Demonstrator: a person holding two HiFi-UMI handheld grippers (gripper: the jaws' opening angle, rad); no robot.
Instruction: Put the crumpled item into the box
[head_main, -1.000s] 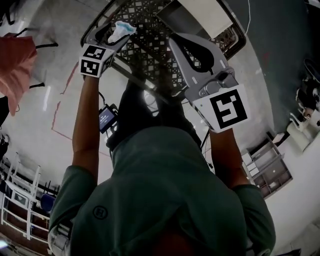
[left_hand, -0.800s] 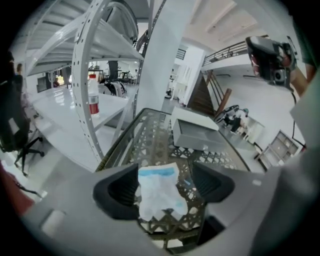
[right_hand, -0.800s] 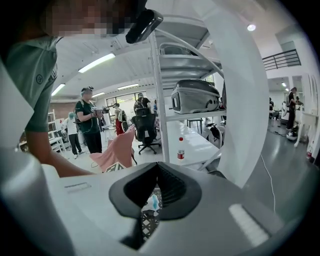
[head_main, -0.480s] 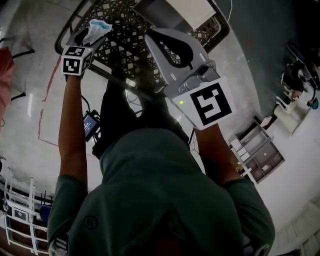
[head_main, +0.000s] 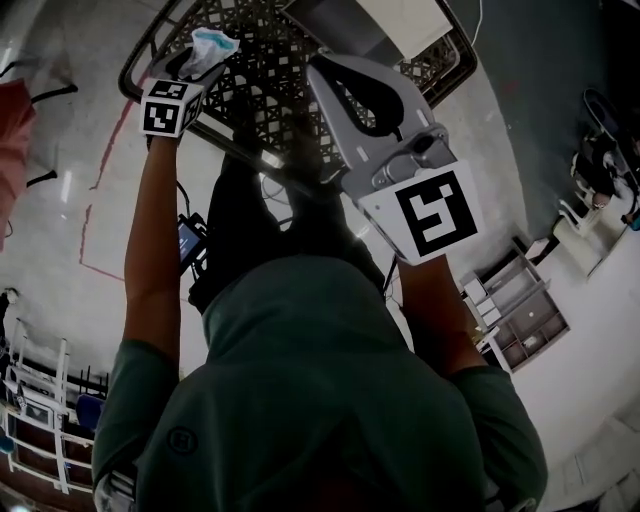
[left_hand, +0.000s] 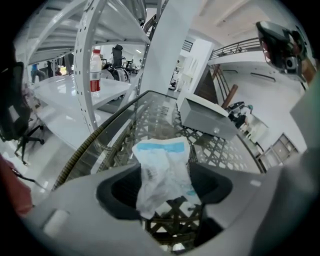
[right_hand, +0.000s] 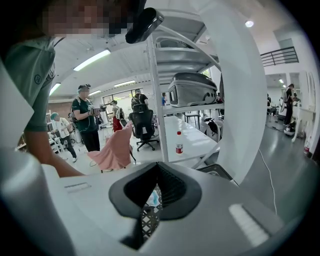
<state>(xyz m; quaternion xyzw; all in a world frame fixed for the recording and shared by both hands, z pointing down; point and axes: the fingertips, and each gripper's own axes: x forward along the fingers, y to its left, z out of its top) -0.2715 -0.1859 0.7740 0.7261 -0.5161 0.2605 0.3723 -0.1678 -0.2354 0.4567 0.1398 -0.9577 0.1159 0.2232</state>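
Note:
The crumpled item (left_hand: 160, 160) is a white wrapper with blue print. It sits between the jaws of my left gripper (left_hand: 163, 172), which have just been closing and press on both its sides. In the head view the left gripper (head_main: 192, 68) holds the crumpled item (head_main: 212, 45) over the left corner of a black lattice basket (head_main: 140, 75). A grey box (left_hand: 207, 117) lies inside that basket (left_hand: 150, 107), farther in and to the right. My right gripper (head_main: 323, 68) hangs over the basket's near side, shut and empty. The right gripper (right_hand: 159, 170) shows only mesh through its slit.
White shelf posts (left_hand: 87, 55) stand left of the basket. A red-capped bottle (left_hand: 95, 70) stands on a white table (left_hand: 60, 92). A pink cloth (right_hand: 117, 150) hangs over a chair, and people (right_hand: 85, 120) stand farther back. A small blue-screened device (head_main: 190, 240) lies on the floor.
The left gripper has shifted left in the head view, over the basket's left corner, with the crumpled item still in it. The right gripper sits much as before.

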